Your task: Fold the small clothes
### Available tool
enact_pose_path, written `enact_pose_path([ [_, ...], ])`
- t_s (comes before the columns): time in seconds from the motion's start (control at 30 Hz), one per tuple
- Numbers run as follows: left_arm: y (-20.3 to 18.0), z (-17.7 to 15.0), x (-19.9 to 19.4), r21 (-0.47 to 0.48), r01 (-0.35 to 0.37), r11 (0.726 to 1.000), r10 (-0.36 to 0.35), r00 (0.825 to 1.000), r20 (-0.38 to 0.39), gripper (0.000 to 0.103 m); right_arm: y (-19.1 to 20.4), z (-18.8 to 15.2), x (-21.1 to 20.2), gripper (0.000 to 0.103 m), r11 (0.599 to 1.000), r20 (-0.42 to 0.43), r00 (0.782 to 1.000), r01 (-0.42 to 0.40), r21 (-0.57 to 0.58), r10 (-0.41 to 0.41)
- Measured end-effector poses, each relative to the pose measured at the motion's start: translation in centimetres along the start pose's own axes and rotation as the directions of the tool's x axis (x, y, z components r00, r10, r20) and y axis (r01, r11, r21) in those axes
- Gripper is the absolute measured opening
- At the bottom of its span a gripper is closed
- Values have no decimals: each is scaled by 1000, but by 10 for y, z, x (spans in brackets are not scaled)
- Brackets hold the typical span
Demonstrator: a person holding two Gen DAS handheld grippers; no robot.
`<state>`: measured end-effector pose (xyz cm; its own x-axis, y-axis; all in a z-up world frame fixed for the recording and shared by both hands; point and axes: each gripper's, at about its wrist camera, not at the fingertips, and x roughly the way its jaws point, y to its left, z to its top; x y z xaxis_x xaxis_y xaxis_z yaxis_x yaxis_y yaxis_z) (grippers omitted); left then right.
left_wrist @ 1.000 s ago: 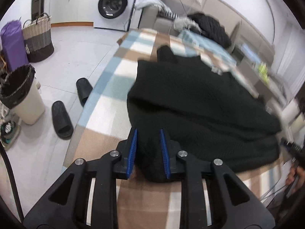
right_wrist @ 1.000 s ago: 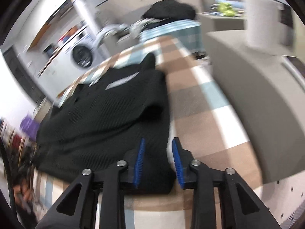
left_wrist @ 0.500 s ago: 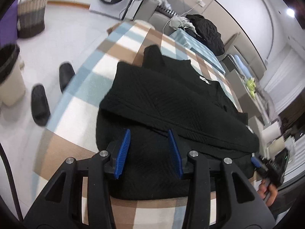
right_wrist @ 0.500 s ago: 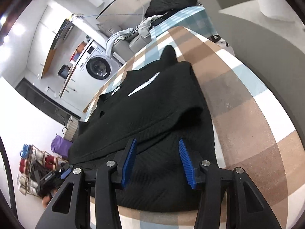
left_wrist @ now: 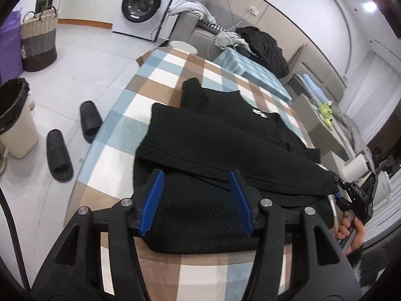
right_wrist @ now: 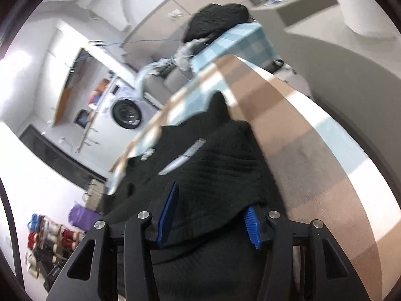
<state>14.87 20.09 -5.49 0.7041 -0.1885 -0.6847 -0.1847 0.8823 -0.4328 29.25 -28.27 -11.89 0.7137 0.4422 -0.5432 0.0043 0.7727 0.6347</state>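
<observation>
A black knitted garment (left_wrist: 225, 138) lies folded on the checked tablecloth (left_wrist: 120, 130), its upper layer doubled over the lower one and a white label (left_wrist: 259, 113) showing near the collar. My left gripper (left_wrist: 196, 200) hovers over the garment's near edge. Its jaws are opening, and the blue pads (left_wrist: 153, 200) stand wide apart, clear of the cloth. In the right wrist view the same garment (right_wrist: 213, 165) fills the middle. My right gripper (right_wrist: 210, 219) is at its near corner with jaws opening. Cloth lies loose between the pads and is not pinched. The right gripper (left_wrist: 356, 195) and a hand also show at the far right of the left wrist view.
On the floor to the left are two black slippers (left_wrist: 60, 155), a lined bin (left_wrist: 15, 115) and a woven basket (left_wrist: 37, 42). A washing machine (left_wrist: 142, 2) stands at the back. Beyond the table a sofa carries a dark heap of clothes (left_wrist: 263, 47). The bare tablecloth (right_wrist: 313, 150) runs on to the right.
Both grippers went from nearly shut on the garment's near edge to wide apart, letting the cloth go. The left one lifted slightly. The right one shifted sideways and rolled.
</observation>
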Motion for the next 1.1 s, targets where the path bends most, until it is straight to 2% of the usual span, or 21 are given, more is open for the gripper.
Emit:
enact_pose_path([
  [0.17, 0, -8, 29, -15, 12, 1000, -13, 996, -89, 55, 1, -3, -6, 51, 1000, -40, 999, 7, -14, -7],
  [0.27, 11, -12, 47, -64, -21, 998, 14, 994, -112, 55, -5, -14, -11, 51, 1000, -66, 998, 17, -10, -18],
  [0.33, 21, -11, 53, -95, -57, 994, 48, 994, -99, 55, -11, -23, -15, 51, 999, -85, 996, 32, -5, -33],
  [0.5, 35, 0, 66, -110, -88, 990, 81, 995, -66, 55, -20, -32, -22, 51, 999, -91, 995, 45, 21, -43],
  [0.9, 38, 30, 93, -139, -124, 983, 127, 992, 14, 55, -16, -32, -27, 52, 998, -88, 994, 66, 10, -65],
  [1.1, 42, 41, 100, -162, -122, 979, 131, 990, 47, 30, -23, -26, -35, 52, 991, -53, 990, 130, 17, -129],
])
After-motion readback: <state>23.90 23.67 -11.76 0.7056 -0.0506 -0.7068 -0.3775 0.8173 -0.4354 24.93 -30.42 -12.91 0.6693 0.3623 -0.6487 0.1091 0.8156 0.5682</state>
